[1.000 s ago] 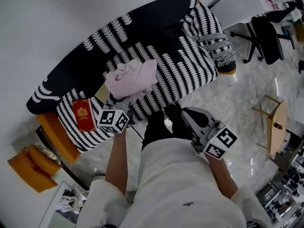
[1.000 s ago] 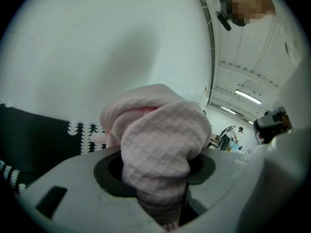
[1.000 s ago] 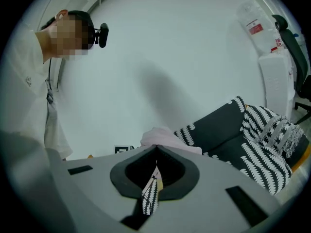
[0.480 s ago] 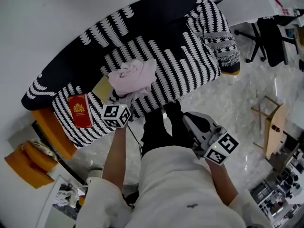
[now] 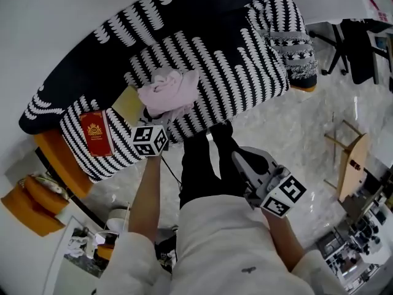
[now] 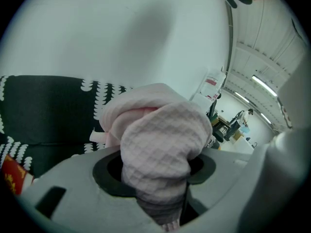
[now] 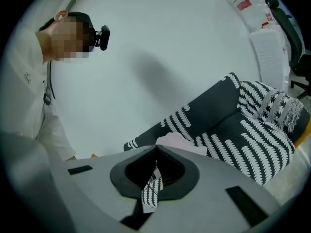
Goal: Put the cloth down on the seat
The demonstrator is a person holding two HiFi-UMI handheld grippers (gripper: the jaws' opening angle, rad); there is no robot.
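A pink cloth (image 5: 167, 91) lies bunched on the front left part of the black-and-white patterned sofa seat (image 5: 227, 72). My left gripper (image 5: 150, 117) reaches to its near edge and is shut on the cloth. In the left gripper view the cloth (image 6: 160, 140) fills the space between the jaws and bulges over them. My right gripper (image 5: 236, 157) hangs beside the person's dark trouser leg, short of the sofa, shut and empty. In the right gripper view its tips (image 7: 155, 148) meet, and the cloth (image 7: 177, 142) and sofa (image 7: 243, 125) lie beyond.
A red booklet (image 5: 95, 133) rests on the sofa's left armrest, with a yellowish flat item (image 5: 126, 103) beside the cloth. Orange cushions (image 5: 37, 201) sit at the left on the floor. A wooden stool (image 5: 351, 165) and an office chair (image 5: 362, 42) stand at the right.
The head view has swung a little, so the sofa sits higher in the picture. My left gripper stays shut on the cloth at the seat. The right gripper has barely moved.
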